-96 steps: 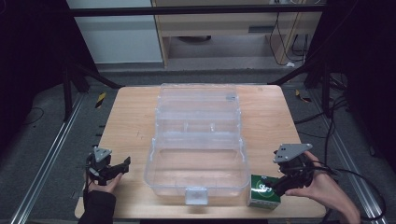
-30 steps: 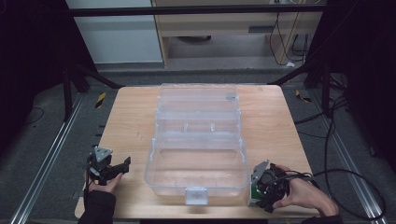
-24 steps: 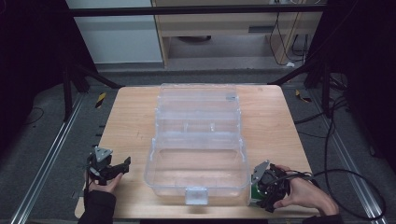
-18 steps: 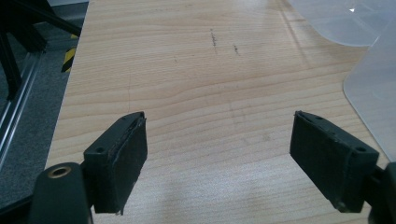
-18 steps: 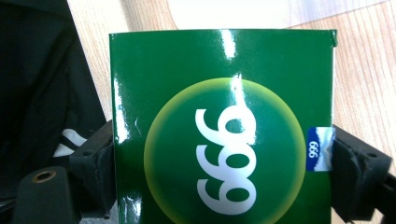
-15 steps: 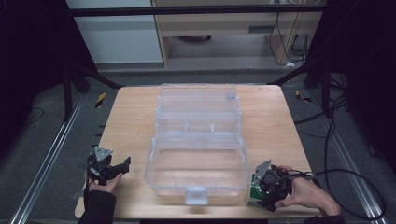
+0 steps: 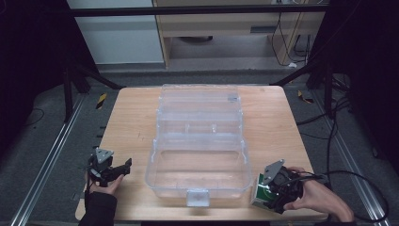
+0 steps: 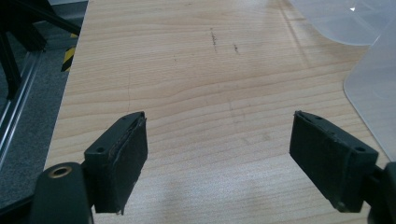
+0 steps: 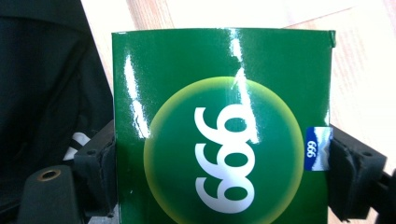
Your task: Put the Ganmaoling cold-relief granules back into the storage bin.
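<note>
At the lower right of the high view, the right gripper (image 7: 276, 188) clamps a green box (image 9: 222, 126) by its two sides, probably to lift it. The box sits near the table (image 7: 131, 117) front edge, just beside the open clear case (image 7: 200, 141). At the lower left, the left gripper (image 7: 110, 169) rests with jaws wide apart and empty, with bare wood around it.
</note>
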Available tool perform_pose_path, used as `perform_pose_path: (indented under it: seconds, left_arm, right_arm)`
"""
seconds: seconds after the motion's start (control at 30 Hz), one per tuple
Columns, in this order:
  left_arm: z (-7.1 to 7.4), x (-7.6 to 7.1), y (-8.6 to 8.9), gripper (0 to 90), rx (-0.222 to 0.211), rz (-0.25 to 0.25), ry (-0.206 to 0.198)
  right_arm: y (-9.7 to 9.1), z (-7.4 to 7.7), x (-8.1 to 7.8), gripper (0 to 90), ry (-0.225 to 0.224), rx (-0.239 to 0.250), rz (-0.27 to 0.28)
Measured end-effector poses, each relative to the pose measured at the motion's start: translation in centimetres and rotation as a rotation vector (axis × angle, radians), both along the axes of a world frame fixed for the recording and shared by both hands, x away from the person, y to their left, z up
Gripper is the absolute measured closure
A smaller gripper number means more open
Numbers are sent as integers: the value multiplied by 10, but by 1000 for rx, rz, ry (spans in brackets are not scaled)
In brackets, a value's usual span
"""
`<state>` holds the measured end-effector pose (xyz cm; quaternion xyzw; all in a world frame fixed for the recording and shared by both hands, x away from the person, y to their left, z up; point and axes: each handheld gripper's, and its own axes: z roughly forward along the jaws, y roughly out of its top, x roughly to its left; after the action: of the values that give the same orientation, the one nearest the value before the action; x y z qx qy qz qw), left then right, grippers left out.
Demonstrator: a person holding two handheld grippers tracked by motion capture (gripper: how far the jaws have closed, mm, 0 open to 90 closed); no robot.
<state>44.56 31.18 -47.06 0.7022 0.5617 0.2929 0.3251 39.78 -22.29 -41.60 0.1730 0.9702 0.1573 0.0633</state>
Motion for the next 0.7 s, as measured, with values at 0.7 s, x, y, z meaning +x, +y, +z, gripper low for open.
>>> perform_pose_path:
  seconds: [0.7]
  left_arm:
    - [0, 1, 0, 189, 0, 2, 5]
  right_arm:
    - [-3, 91, -8, 164, -129, 73, 48]
